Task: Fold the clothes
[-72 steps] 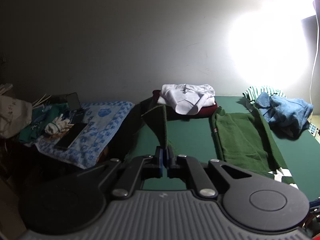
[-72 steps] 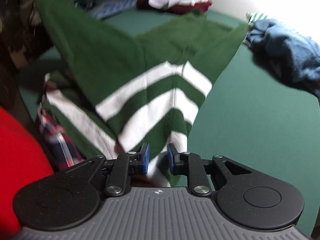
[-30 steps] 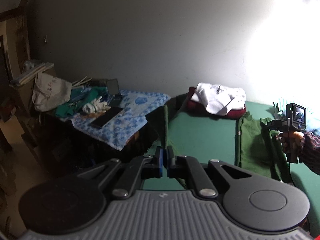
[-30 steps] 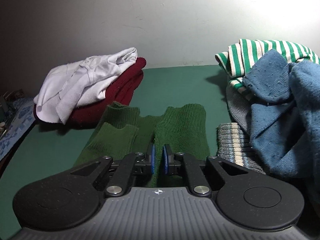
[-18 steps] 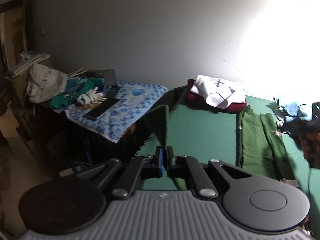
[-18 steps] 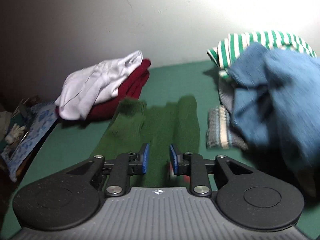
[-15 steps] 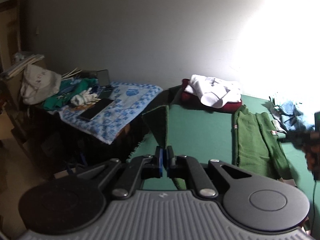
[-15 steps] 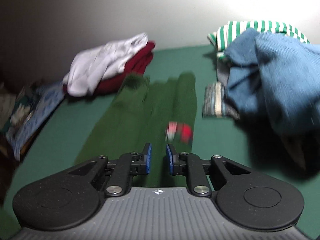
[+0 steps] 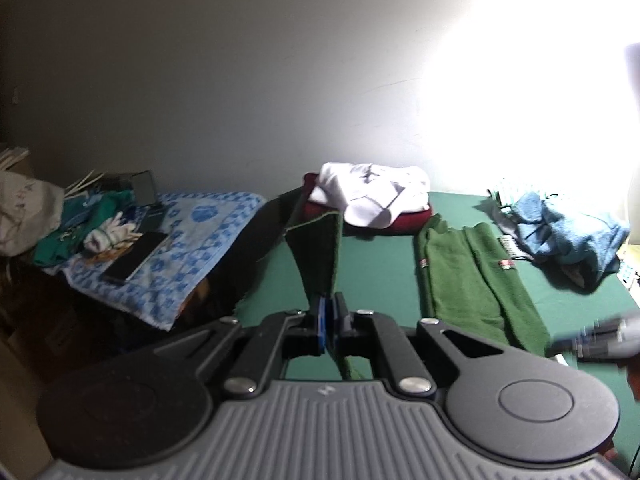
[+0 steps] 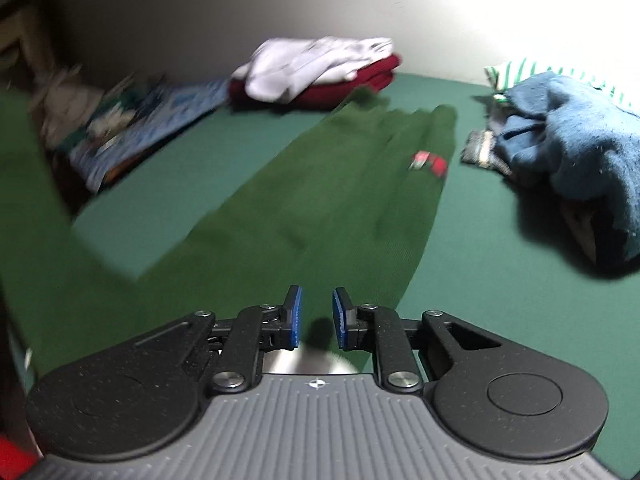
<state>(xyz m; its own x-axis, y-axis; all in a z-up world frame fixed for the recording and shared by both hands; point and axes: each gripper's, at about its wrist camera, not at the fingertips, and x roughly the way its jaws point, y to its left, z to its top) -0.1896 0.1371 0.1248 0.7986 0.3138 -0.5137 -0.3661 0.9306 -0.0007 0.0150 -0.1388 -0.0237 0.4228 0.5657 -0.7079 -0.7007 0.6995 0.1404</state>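
1. Pale wall (image 9: 240, 80) fills the back of the room, and a very bright light glares on its right side.
2. Below it is a wide counter (image 9: 384, 264) with a green top, where the clothes lie.
3. A low side table to the left of the counter has a blue and white patterned cloth (image 9: 192, 248) over it. A dark phone (image 9: 136, 256) and some small things lie on top.
4. The big green sweater (image 10: 320, 208) lies long and mostly flat down the middle of the counter. Both sleeves point at the wall. Small red tags show on the sleeves.
5. One corner of the green sweater is lifted up off the counter at the near left.
6. A blue woolly heap (image 10: 576, 152) sits at the right, well apart from the sweater. A green and white striped top (image 10: 560, 72) peeks out behind it.
7. A white garment (image 9: 372, 196) lies on a folded dark red one (image 10: 360, 80) by the wall.
8. The left gripper (image 9: 329, 320) has its jaws squeezed tight on that lifted green corner.
9. The right gripper (image 10: 317, 318) is just above the near part of the sweater. Its jaws have just been opening. A small gap shows between the blue pads (image 10: 295, 316), and nothing is in it.
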